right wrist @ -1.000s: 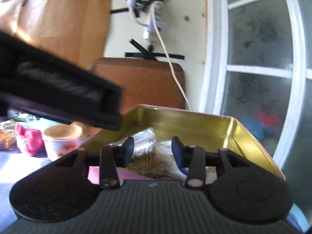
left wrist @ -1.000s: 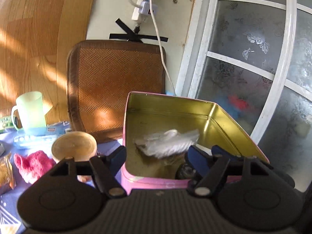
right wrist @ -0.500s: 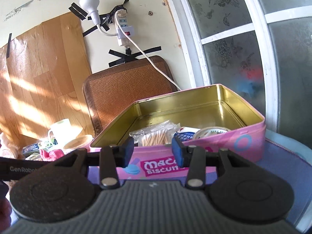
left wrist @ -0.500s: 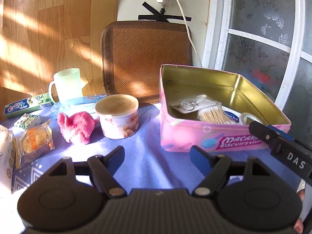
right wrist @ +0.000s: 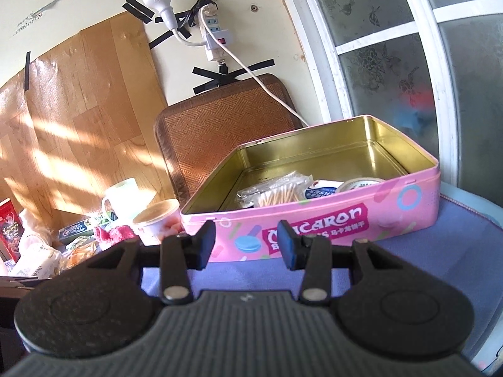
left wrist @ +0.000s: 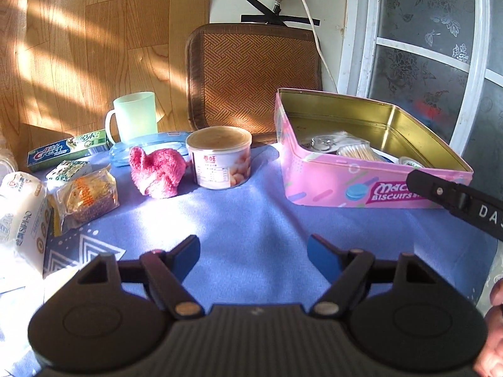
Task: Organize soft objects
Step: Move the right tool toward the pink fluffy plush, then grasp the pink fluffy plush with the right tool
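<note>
A pink fluffy cloth [left wrist: 157, 171] lies on the blue tablecloth, left of a sealed can [left wrist: 220, 157]. It also shows in the right wrist view [right wrist: 114, 234]. An open pink biscuit tin [left wrist: 361, 185] stands at the right and holds a bag of cotton swabs [left wrist: 355, 152], a clear packet and a tape roll [right wrist: 358, 185]. My left gripper [left wrist: 253, 251] is open and empty, low over the cloth in front of the can. My right gripper [right wrist: 246, 243] is open and empty, just in front of the tin's wall [right wrist: 314, 229].
A green mug [left wrist: 135, 117], a toothpaste box [left wrist: 67, 150], a snack packet [left wrist: 86, 196] and a white bag [left wrist: 19, 207] sit at the left. A woven brown mat [left wrist: 254, 75] leans on the wall behind. A window frame [left wrist: 355, 31] is at the right.
Both grippers have pulled back and up out of the tin, and the left one has swung left toward the can and pink cloth. A white packet now lies in the tin.
</note>
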### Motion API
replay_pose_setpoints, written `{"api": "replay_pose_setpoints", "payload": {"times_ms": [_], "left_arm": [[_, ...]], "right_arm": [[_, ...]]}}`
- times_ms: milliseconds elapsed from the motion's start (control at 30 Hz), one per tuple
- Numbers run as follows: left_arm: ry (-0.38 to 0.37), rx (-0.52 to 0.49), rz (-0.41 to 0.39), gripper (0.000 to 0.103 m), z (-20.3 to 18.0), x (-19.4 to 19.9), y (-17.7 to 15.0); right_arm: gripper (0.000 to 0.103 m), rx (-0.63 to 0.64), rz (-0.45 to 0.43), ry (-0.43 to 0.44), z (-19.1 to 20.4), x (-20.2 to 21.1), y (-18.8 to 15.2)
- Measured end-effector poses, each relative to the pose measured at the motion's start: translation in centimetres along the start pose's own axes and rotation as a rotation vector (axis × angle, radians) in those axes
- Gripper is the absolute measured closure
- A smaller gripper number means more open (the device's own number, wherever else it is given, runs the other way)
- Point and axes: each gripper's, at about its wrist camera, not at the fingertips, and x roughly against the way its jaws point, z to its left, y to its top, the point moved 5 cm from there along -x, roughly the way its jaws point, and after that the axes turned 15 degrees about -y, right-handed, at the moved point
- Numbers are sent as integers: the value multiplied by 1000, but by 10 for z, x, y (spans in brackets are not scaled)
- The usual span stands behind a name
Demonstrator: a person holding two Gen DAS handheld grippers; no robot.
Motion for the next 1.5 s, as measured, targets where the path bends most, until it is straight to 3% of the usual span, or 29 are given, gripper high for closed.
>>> {"api": "replay_pose_setpoints", "payload": {"times_ms": [567, 733, 933, 1033, 1333, 1367, 1400, 1433, 1500], "left_arm": [[63, 57, -32, 19, 47, 25, -18], [112, 65, -47, 19, 73, 35, -28], [170, 177, -62, 19, 124, 49, -46], [157, 254, -97, 19, 143, 55, -54], [153, 283, -145, 19, 148, 60, -55], [151, 287, -146, 19, 149, 60, -55], [149, 289, -146, 19, 149, 60, -55], [148, 289, -148, 19, 149, 60, -55], [147, 289, -150, 19, 149, 60, -56]], "right_arm": [[57, 111, 16, 55, 49, 6, -10], [57, 166, 37, 114, 75, 5, -14], [60, 265, 75, 240, 129, -8, -20], [60, 323, 80, 287, 165, -24, -21], [60, 516, 110, 276, 253, -97, -23], [67, 540, 108, 259, 256, -102, -26], [87, 572, 98, 230, 257, -106, -29], [96, 584, 97, 219, 256, -107, -31], [99, 544, 94, 231, 245, -100, -28]]}}
